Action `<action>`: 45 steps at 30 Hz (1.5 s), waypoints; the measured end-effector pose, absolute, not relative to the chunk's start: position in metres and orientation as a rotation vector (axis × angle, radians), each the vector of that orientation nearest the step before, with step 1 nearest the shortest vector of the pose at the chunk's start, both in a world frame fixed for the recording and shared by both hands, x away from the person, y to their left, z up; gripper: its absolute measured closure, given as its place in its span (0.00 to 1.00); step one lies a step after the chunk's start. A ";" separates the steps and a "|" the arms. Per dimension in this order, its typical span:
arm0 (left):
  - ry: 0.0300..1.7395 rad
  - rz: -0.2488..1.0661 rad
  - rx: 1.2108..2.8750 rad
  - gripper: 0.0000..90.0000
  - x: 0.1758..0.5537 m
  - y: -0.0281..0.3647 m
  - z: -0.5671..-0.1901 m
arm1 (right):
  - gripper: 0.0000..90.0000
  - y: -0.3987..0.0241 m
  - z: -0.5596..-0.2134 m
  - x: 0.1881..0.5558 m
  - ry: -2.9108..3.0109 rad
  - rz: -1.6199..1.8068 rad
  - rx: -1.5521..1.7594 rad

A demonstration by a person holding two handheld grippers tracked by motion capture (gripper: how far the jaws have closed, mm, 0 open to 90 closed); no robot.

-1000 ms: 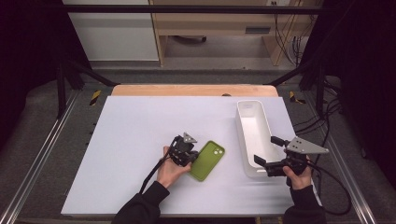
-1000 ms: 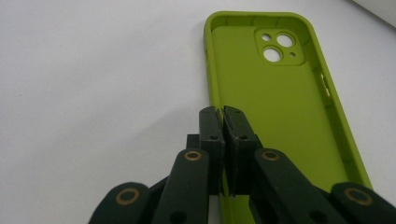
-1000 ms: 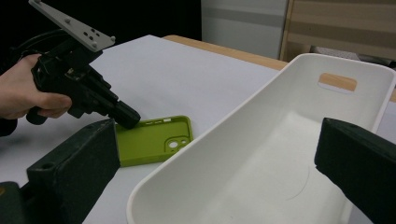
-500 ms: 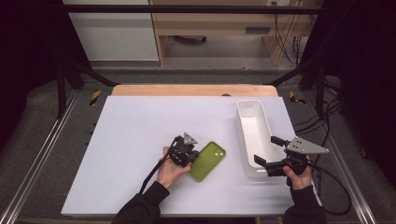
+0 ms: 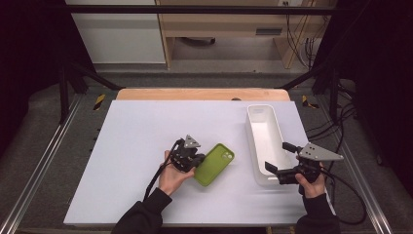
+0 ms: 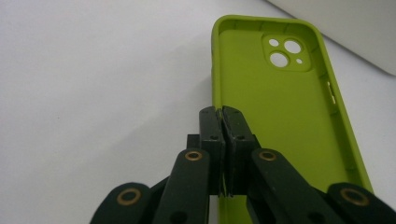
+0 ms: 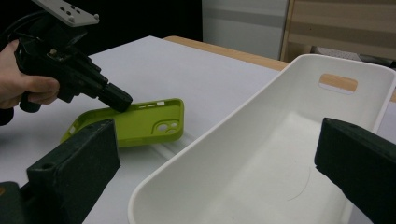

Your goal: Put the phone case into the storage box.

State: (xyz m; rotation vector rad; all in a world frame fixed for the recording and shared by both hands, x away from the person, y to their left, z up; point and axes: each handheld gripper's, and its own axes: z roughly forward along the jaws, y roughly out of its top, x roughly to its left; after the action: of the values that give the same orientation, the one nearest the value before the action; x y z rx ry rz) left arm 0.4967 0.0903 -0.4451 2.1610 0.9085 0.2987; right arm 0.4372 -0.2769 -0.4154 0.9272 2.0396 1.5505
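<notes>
**Thin pinch on a soft green case, tray waiting alongside**

Jaws first: the left gripper (image 6: pixel 223 116) has its two black jaws pressed together on the left side wall of the green phone case (image 6: pixel 280 107), a thin pinch on a thin rim. Over on the other side, the right gripper (image 5: pixel 277 171) stands wide open with nothing between its jaws, poised at the near end of the white tray (image 5: pixel 253 146).

Where's the case? It lies hollow side up on the table (image 5: pixel 131 146), camera cutout at the far end, just beside the tray. In the right gripper view its gripped edge looks raised a little, though that is hard to call.

Now the danger. That grip is on one flexible wall only, well off centre. My read is that a lift could let the case sag, twist or peel out of the jaws. Swing it towards the tray and the drooping far end may catch the tray's rim. The open right gripper sits near that path too, so a knock is possible.

Surface: a plain pale tabletop, smooth, with a wooden edge at the back. Around it, a metal frame, dark surrounds, grey floor, cables at right, and a wooden unit (image 5: pixel 224 29) behind.
</notes>
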 end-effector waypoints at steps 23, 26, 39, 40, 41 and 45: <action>0.821 0.336 2.135 0.98 0.478 0.114 -0.417 | 0.01 -0.275 -0.415 0.437 2.053 1.554 0.928; 0.816 0.343 2.131 0.98 0.476 0.119 -0.416 | 0.01 -0.274 -0.415 0.437 2.054 1.553 0.921; 0.805 0.362 2.090 0.98 0.467 0.139 -0.408 | 0.01 -0.266 -0.411 0.436 2.065 1.562 0.908; 0.802 0.364 2.090 0.98 0.467 0.140 -0.408 | 0.01 -0.266 -0.410 0.436 2.065 1.563 0.910; 0.796 0.369 2.087 0.98 0.466 0.141 -0.408 | 0.01 -0.265 -0.410 0.436 2.064 1.565 0.909; 0.787 0.379 2.094 0.98 0.464 0.145 -0.407 | 0.01 -0.261 -0.408 0.435 2.074 1.561 0.910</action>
State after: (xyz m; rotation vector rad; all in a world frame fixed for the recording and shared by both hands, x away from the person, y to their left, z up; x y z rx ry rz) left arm 0.4639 0.1450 -0.4073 2.0937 0.7870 0.3792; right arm 0.4350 -0.2610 -0.4075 0.9098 2.0738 1.5606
